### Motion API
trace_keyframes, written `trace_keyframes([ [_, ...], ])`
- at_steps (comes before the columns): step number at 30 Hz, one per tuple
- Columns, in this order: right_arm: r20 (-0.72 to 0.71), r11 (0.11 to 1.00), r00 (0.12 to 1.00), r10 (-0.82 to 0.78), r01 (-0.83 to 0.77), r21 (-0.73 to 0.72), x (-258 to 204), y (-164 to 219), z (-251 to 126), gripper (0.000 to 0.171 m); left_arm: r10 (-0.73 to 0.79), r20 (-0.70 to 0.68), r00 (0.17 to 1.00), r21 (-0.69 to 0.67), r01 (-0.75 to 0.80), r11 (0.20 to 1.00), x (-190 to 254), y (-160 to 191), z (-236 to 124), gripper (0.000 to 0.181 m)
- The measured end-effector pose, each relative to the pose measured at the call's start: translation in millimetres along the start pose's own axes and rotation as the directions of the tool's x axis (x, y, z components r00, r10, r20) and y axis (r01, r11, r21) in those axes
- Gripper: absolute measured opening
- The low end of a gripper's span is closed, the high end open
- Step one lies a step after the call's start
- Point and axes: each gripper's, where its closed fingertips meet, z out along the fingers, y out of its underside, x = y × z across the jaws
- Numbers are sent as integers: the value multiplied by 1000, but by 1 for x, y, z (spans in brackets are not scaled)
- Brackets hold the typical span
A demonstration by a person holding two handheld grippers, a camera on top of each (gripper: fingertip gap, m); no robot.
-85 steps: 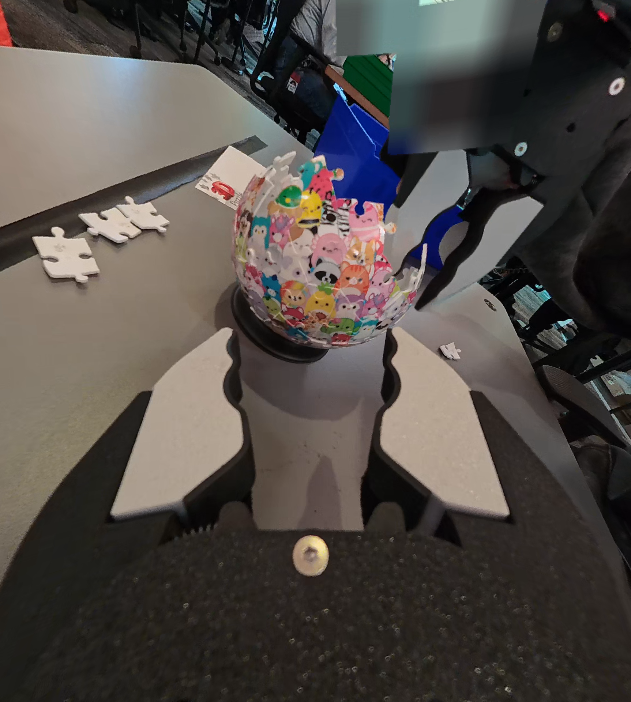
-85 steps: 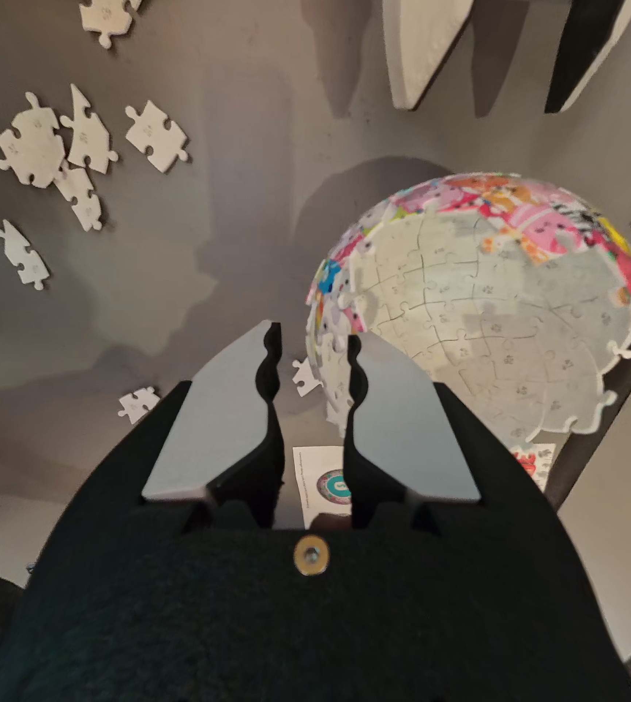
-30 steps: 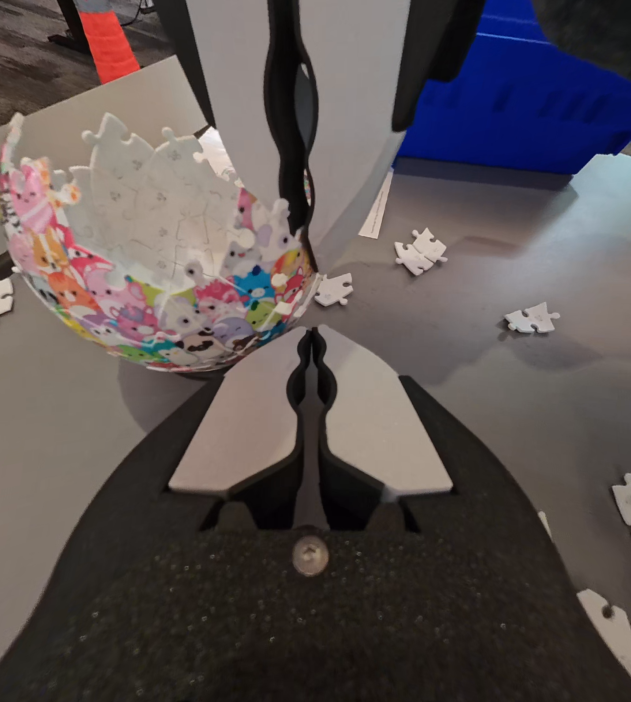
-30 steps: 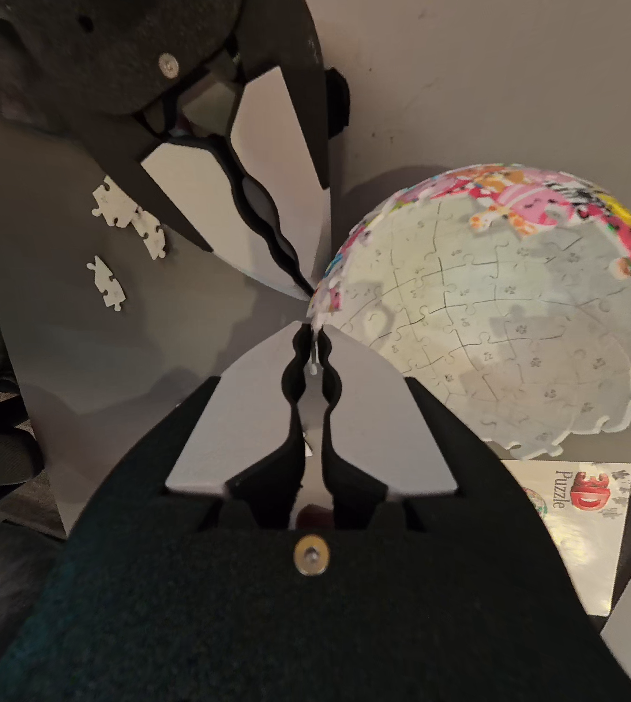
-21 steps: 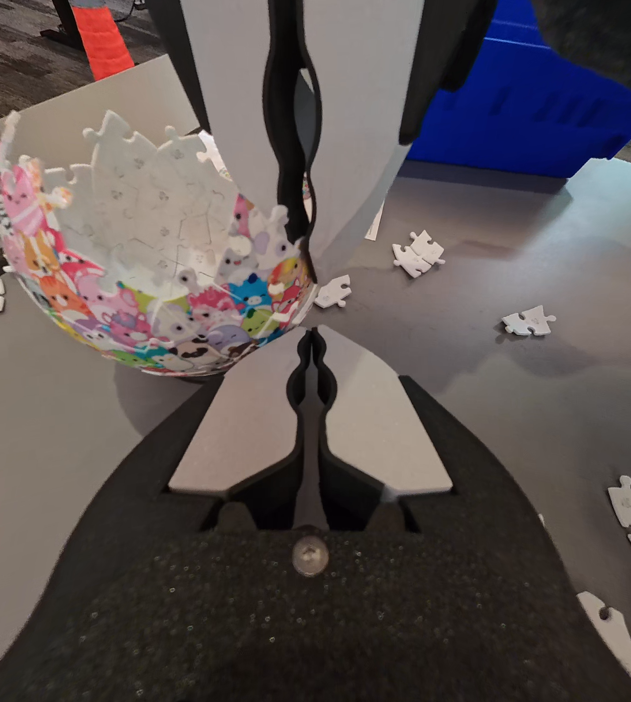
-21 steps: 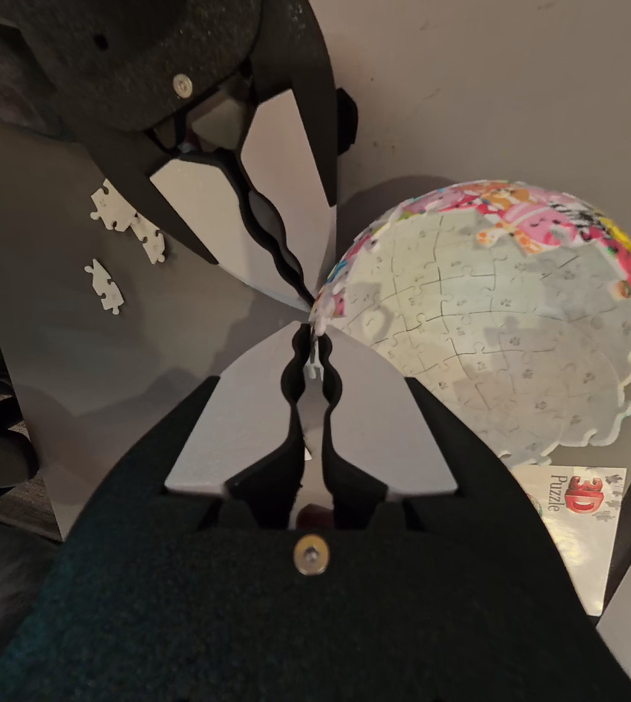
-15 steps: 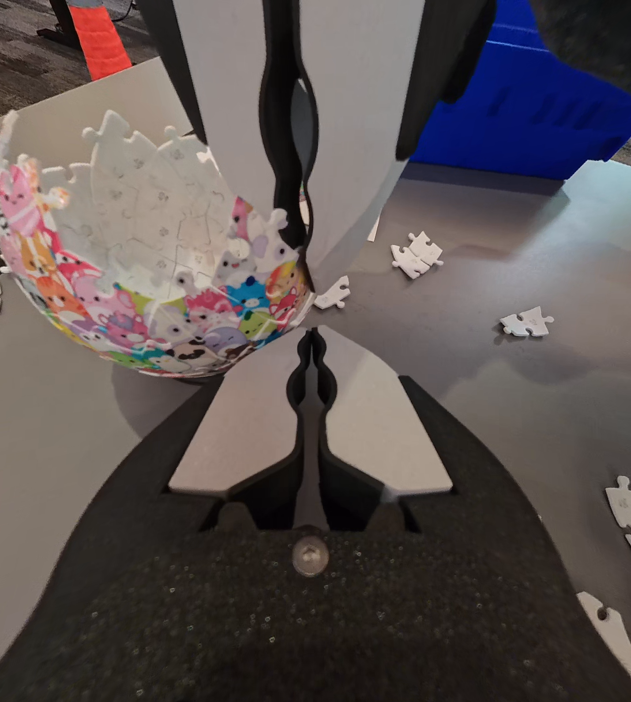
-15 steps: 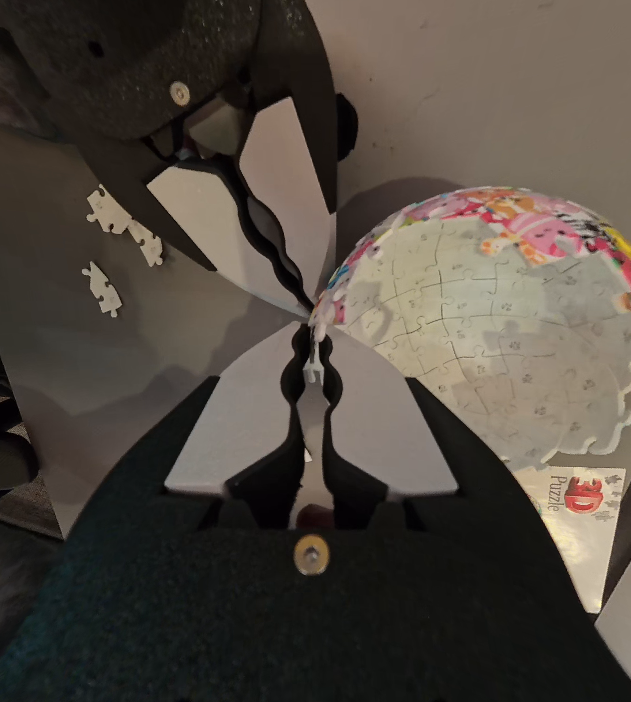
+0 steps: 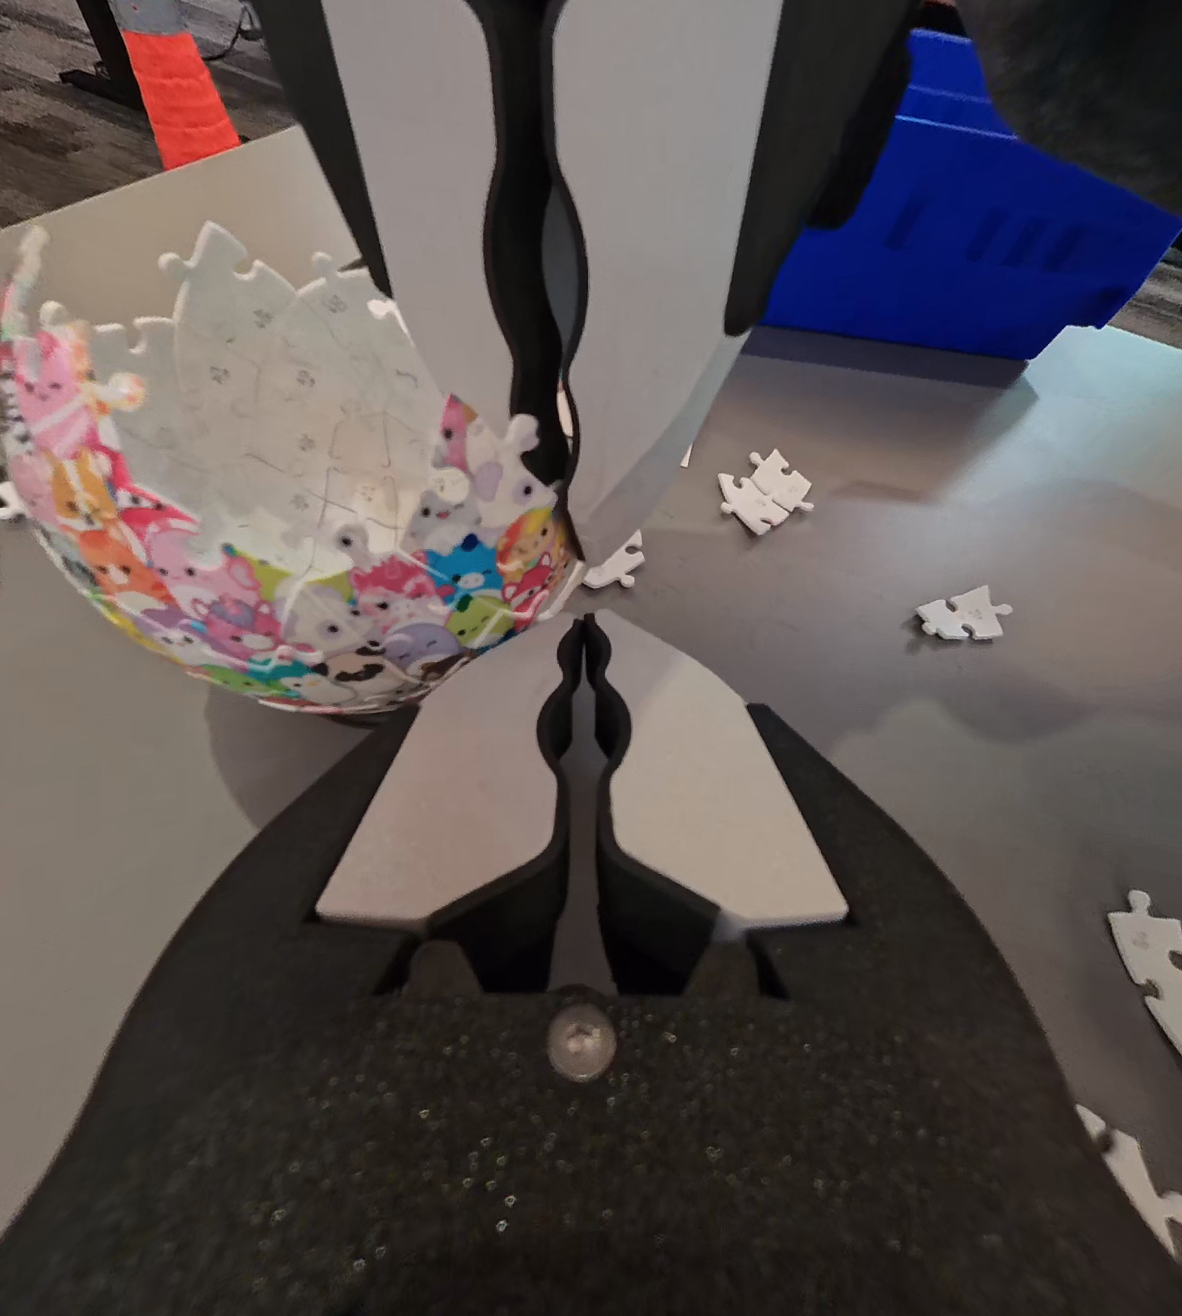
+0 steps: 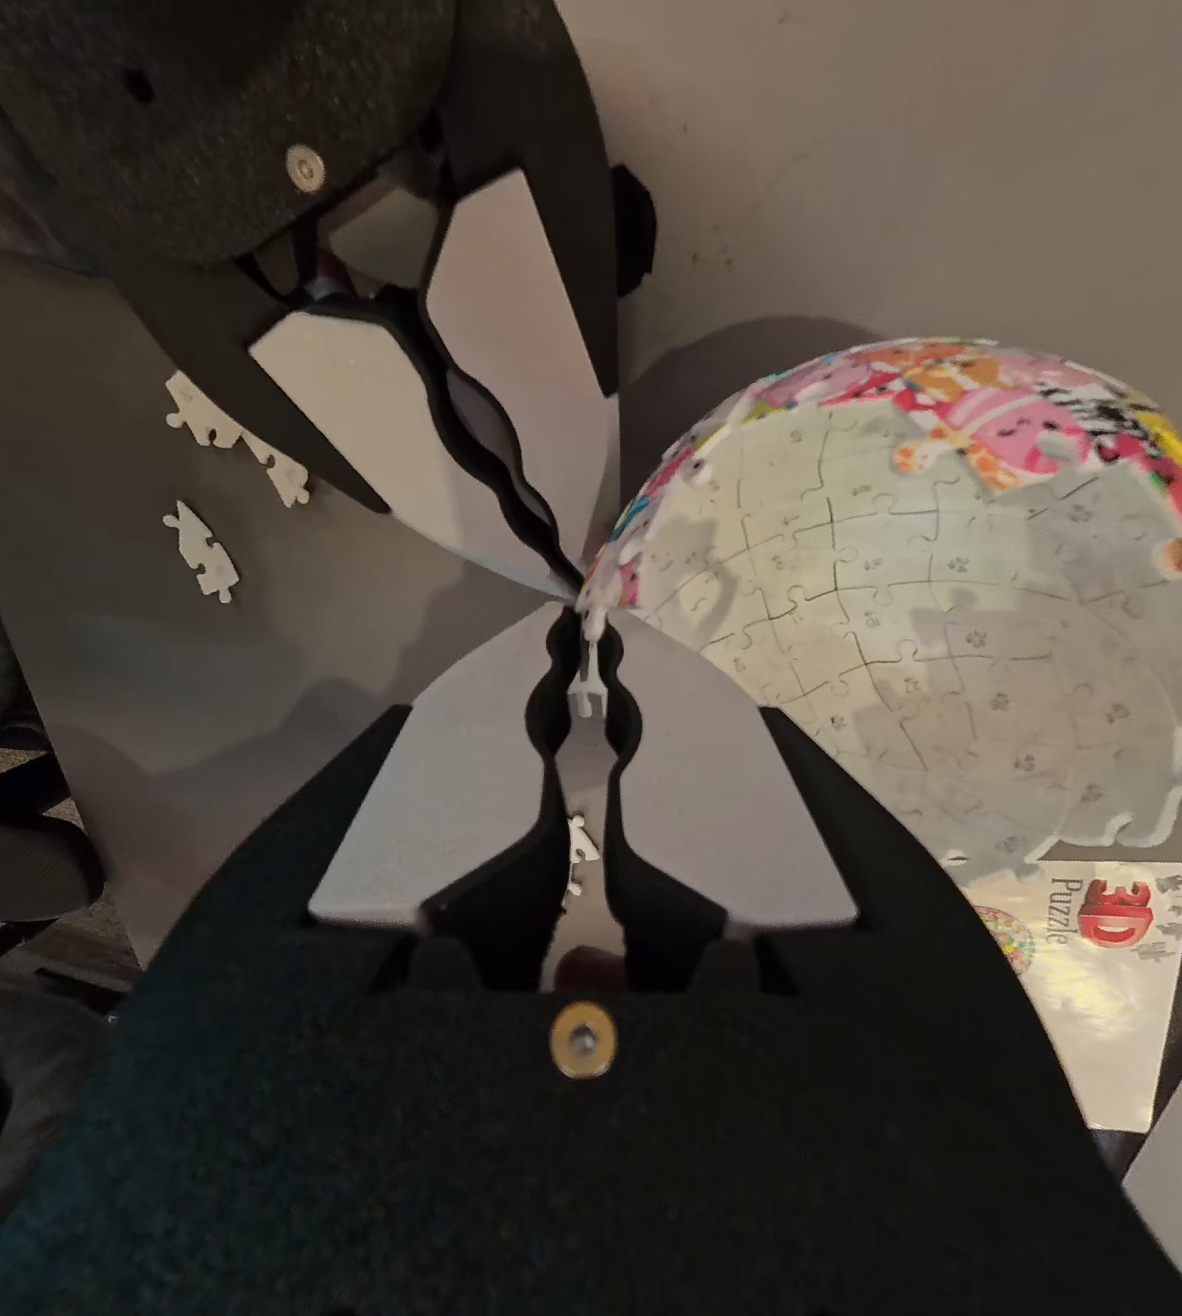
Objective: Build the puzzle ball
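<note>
while i look through the left wrist view, my left gripper (image 9: 584, 627) has its fingers pressed together with nothing visible between them, the tips just beside the lower right edge of the puzzle ball (image 9: 274, 513). the ball is a half-built shell, open at the top, with cartoon animals on the outside and a plain white inside; it sits on the grey table (image 9: 1001, 748) on a dark base that barely shows under it. my right gripper (image 9: 566, 527) comes down from above, its tips at the shell's right rim. loose white puzzle pieces (image 9: 766, 491) lie face down on the table to the right, one more (image 9: 961, 616) further right and a few along the right edge. a blue bin (image 9: 965, 235) stands behind, and an orange cone (image 9: 182, 92) is on the floor at far left.

turning to the right wrist view, my right gripper (image 10: 584, 630) is nearly closed on a white puzzle piece (image 10: 589, 683) held edge-on between the fingers, its far end touching the rim of the ball (image 10: 965, 605), whose white inside faces this camera. the left gripper (image 10: 563, 580) points in from the upper left, closed, with its tips meeting the same spot on the rim. a printed leaflet (image 10: 1107, 968) lies on the table just beside the ball at lower right, and three loose pieces (image 10: 207, 552) lie at the left.
</note>
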Motion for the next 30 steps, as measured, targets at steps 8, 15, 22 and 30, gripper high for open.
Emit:
trace_keyframes([
  [8,7,1000,1000,2,-2,-5,0,0,-1,3,-27,6,1000,-6,27,1000,-5,3,-4,0],
  [15,9,1000,1000,6,-6,-7,-1,-2,1,5,-13,12,1000,-13,13,1000,-4,3,-1,0],
  [22,11,1000,1000,4,-4,-17,-2,-3,3,7,-15,8,1000,-9,15,1000,-4,2,-1,0],
  [30,11,1000,1000,-1,1,-26,-4,-4,1,12,-18,7,1000,-1,18,1000,-4,1,-2,0],
])
